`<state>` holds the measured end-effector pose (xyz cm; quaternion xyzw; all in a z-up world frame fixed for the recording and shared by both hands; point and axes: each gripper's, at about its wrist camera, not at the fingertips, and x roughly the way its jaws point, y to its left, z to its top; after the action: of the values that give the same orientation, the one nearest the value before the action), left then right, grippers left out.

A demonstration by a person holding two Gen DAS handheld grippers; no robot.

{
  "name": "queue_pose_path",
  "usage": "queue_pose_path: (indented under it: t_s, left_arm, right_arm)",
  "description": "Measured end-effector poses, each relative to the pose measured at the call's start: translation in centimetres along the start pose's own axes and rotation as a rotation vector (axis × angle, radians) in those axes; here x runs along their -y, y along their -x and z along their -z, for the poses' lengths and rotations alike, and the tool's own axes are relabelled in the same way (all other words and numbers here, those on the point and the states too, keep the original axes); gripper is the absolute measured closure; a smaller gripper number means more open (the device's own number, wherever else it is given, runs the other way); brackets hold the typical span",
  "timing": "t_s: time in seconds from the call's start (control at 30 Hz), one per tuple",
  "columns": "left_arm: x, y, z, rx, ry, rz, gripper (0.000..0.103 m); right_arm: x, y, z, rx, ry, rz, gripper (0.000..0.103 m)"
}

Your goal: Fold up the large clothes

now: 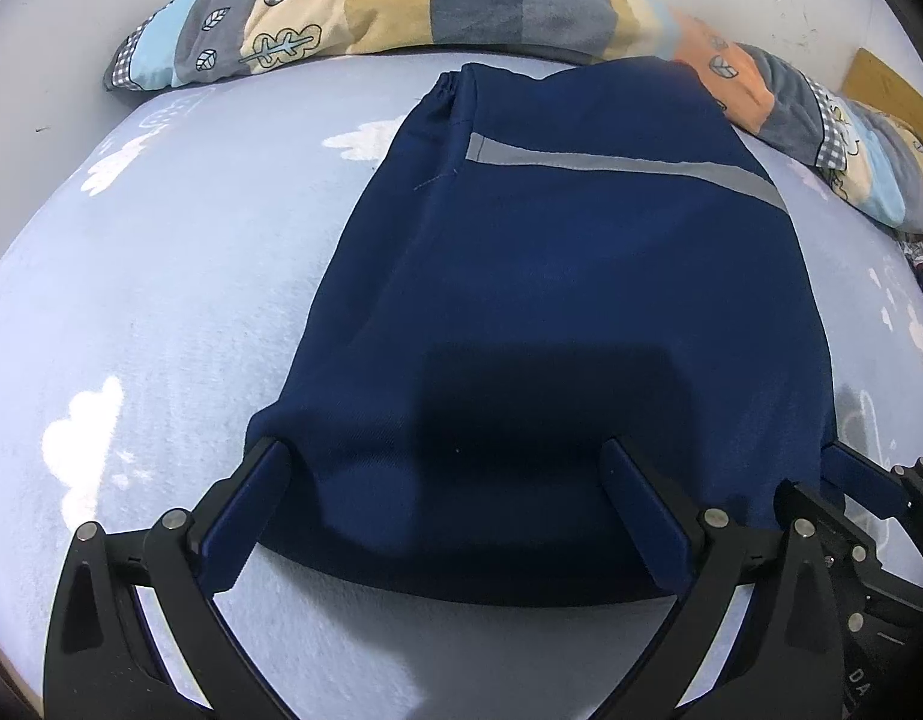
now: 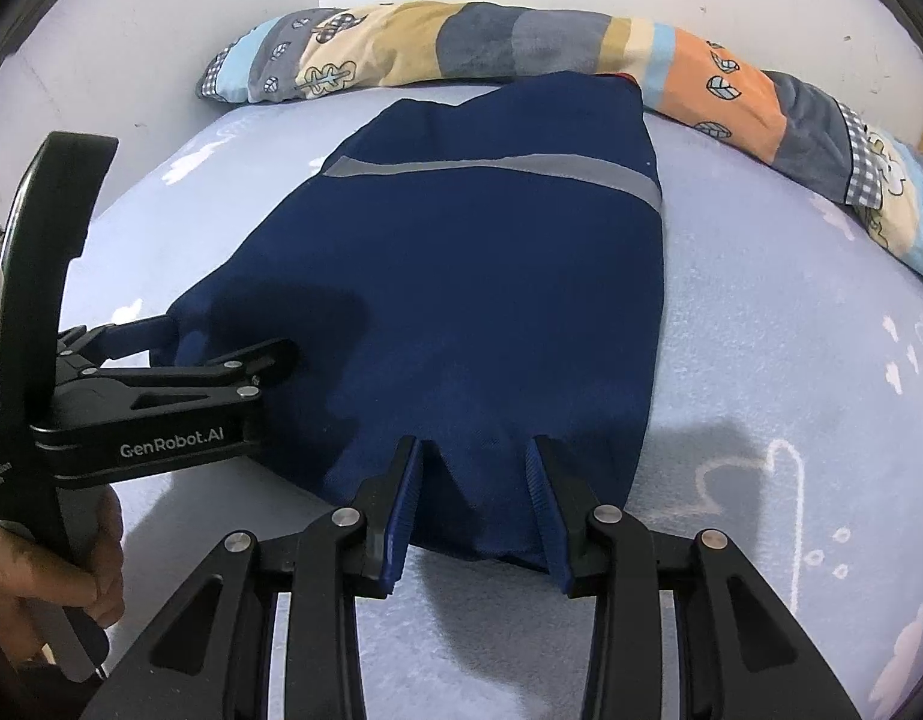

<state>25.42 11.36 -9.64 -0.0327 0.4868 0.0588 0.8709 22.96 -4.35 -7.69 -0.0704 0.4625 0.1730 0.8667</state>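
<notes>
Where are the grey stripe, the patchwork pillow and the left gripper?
grey stripe point(image 1: 629, 165): left wrist view, middle of the band across the navy garment point(image 1: 569, 276).
patchwork pillow point(image 2: 479, 42): right wrist view, its dark grey patch.
left gripper point(image 2: 233, 339): right wrist view, between its fingertips, at the garment's near left edge.

The left gripper point(image 1: 446, 456) was held low and level, its jaws spread wide apart. The two blue-padded fingers point(image 1: 245, 510) pointed forward, and both tips were pressed against cloth. Seen from the right wrist camera, the same left gripper point(image 2: 233, 342) lay on its side, reaching in from the left, and the person's bare left hand point(image 2: 59, 576) was wrapped round its black handle. The right gripper point(image 2: 476, 450) sat just beside the left one, also low. Its jaws stood apart at a moderate width, and both ribbed pads point(image 2: 404, 498) touched cloth at the tips.
</notes>
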Motion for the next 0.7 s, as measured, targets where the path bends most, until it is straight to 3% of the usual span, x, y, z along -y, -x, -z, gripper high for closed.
queue_pose_path:
  t_s: [0.7]
  left_arm:
    - [0.15,-0.16,0.10,0.004,-0.003,-0.003,0.000]
  right_arm:
    - [-0.28,-0.27,0.15,-0.003,0.017,0.021,0.065]
